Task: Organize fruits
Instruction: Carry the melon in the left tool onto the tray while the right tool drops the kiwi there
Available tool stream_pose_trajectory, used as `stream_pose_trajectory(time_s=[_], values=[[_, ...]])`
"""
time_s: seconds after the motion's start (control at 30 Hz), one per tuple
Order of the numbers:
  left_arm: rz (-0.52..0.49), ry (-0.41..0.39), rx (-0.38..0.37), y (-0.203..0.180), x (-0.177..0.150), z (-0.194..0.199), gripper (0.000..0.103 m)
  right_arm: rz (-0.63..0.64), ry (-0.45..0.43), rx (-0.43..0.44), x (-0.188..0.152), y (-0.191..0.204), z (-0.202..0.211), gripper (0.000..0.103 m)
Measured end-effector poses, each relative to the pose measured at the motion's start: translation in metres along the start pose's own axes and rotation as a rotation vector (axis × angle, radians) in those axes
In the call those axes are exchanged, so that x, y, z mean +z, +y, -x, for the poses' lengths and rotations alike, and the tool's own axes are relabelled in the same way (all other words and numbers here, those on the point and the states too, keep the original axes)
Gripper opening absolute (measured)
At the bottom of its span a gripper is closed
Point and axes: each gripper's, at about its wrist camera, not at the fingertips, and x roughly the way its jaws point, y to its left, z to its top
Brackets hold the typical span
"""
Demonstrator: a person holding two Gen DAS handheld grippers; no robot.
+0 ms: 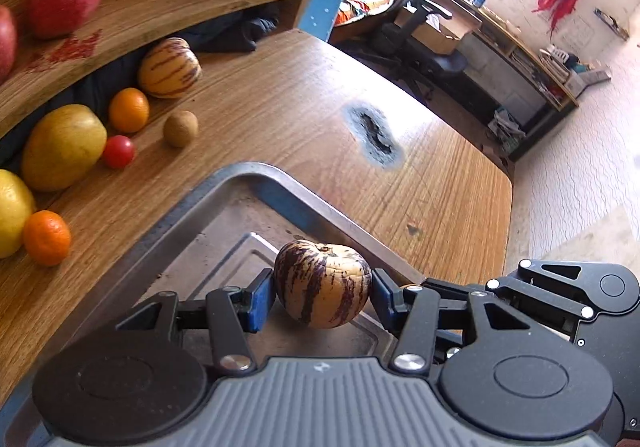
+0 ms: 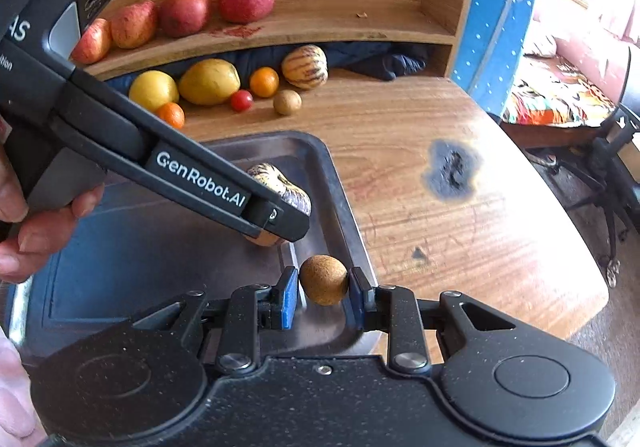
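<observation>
**Two fruits gripped over the tray, both easy to lose**

The left gripper (image 1: 322,297) clamps the striped melon (image 1: 323,284) by its sides at lower centre of the left wrist view, over the metal tray (image 1: 256,173). The fruit is round and smooth, held only across its widest part, so a tilt or a loosened squeeze could let it roll out and drop.

The right gripper (image 2: 324,293) pinches the small brown fruit (image 2: 323,279) just above the tray's right corner; the blue pads (image 2: 289,297) touch it at two small spots, so it could twist free.

In the right wrist view the left tool crosses close over the right one, so they may collide. The sorted row of fruits (image 2: 208,82) at upper centre could scatter if nudged.
</observation>
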Motion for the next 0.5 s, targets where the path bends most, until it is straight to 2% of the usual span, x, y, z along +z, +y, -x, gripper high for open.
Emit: stream_pose_trajectory(time_s=[0.5], values=[[0.010,0.000,0.041,-0.0070,-0.0020,-0.0032,0.056,0.009,0.027,0.020,-0.0068,-0.0029,-0.0072,0.029]])
